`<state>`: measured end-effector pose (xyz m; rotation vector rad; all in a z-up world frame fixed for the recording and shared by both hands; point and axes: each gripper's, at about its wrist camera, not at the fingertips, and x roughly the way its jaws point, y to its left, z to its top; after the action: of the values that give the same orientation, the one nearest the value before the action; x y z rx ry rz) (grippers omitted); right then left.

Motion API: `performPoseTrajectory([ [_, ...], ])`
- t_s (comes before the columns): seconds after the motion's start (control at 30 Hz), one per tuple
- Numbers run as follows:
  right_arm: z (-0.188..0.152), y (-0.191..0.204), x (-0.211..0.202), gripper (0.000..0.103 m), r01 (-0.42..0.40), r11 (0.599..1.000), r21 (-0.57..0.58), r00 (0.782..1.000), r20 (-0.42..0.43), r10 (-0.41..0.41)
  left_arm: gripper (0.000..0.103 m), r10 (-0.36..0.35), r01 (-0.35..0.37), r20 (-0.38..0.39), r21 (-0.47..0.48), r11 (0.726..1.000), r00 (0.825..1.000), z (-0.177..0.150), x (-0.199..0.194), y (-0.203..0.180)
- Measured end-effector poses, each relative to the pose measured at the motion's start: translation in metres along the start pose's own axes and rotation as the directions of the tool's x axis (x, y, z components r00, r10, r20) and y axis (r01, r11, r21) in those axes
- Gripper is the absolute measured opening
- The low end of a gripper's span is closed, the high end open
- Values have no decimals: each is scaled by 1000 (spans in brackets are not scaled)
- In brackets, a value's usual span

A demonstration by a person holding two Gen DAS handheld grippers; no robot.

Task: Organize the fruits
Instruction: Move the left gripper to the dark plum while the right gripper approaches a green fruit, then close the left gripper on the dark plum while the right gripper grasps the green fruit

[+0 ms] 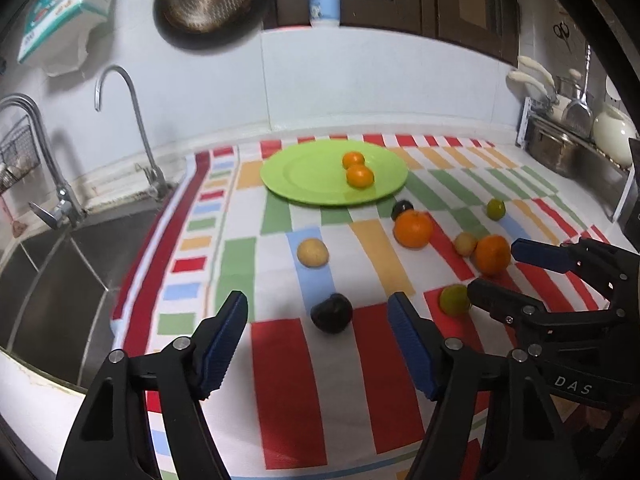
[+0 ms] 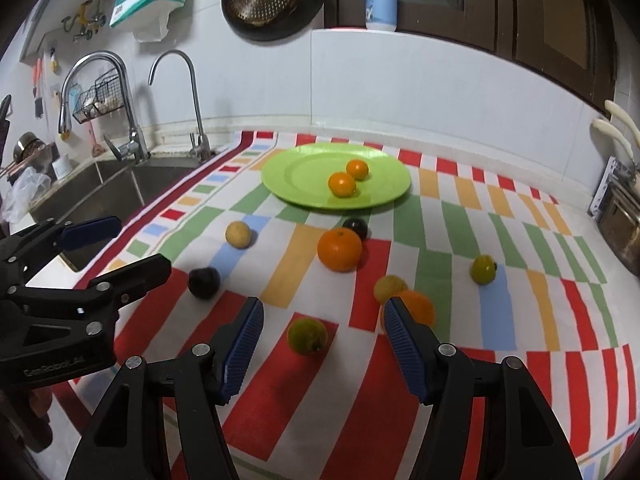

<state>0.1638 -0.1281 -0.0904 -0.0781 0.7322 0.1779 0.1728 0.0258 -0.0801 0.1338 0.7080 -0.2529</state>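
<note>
two oranges (image 1: 355, 168) on green plate (image 1: 296, 178)

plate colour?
Lime green plate, holding two small oranges; clearest in the right wrist view.

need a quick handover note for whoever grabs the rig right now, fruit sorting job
Left hand-held gripper: open, empty, a dark plum ahead between its fingers, not touched.
Right hand-held gripper: open, empty, a green citrus just ahead of it.
Done: two small oranges sit on the green plate.
Left on the striped cloth: two big oranges, two tan round fruits, a second dark plum near the plate, a second green citrus, plus the two fruits at the grippers.
</note>
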Motion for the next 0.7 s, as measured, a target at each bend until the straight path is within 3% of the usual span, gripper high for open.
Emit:
performPoseTrajectory([
  [0.23,-9,2,19,55,-29,1000,6,998,-56,29,53,-43,42,-73,-9,999,996,-3,28,-5],
  [0.7,-15,4,43,38,-63,998,31,991,-116,66,33,-58,56,-142,-20,998,988,-7,54,-3],
])
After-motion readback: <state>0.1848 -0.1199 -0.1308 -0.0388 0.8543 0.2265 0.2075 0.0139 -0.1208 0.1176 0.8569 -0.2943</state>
